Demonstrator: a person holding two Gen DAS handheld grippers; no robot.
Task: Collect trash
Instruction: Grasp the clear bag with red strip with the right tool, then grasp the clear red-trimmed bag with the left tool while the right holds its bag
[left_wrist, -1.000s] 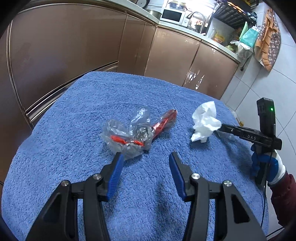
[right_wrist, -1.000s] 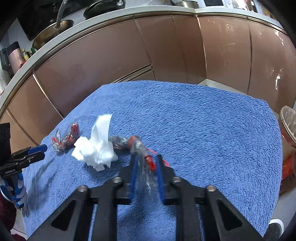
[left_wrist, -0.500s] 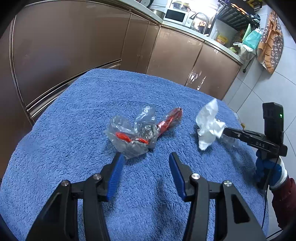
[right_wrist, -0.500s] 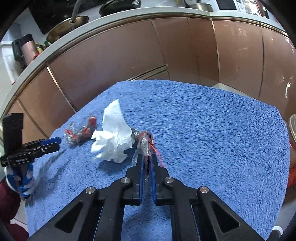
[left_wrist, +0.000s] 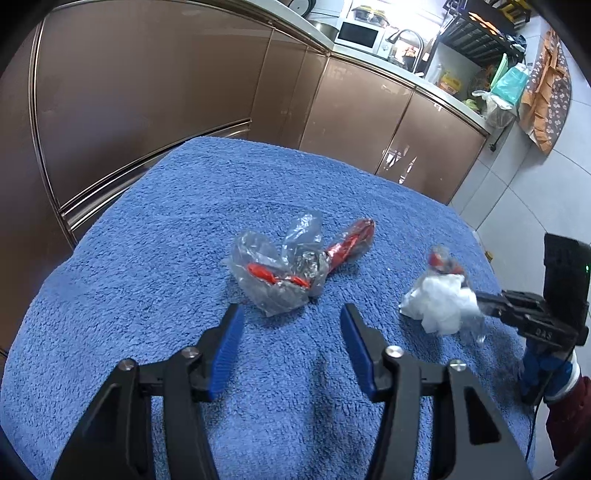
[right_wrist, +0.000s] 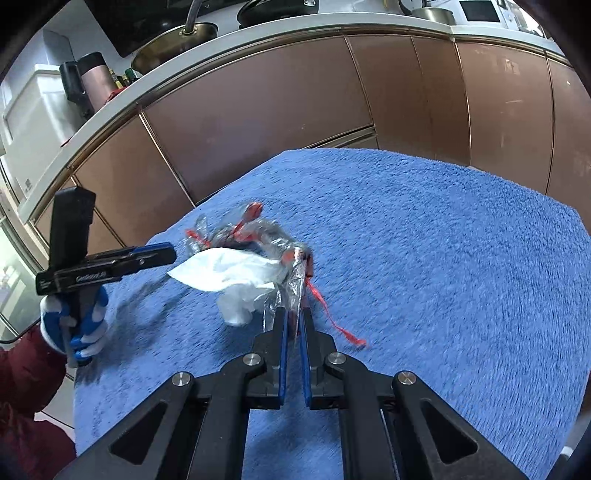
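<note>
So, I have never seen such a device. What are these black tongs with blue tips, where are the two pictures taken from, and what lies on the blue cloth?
They are hand-held grippers, one in each of a person's hands; no robot. Each carries a camera looking along its fingers, so each picture comes from one gripper. In the left camera's picture, the left gripper is open before a wrapper, clear plastic with red, on the towel. In the right camera's picture, the right gripper is shut on a second wrapper, with a white tissue against it. Kitchen cabinets stand behind.
</note>
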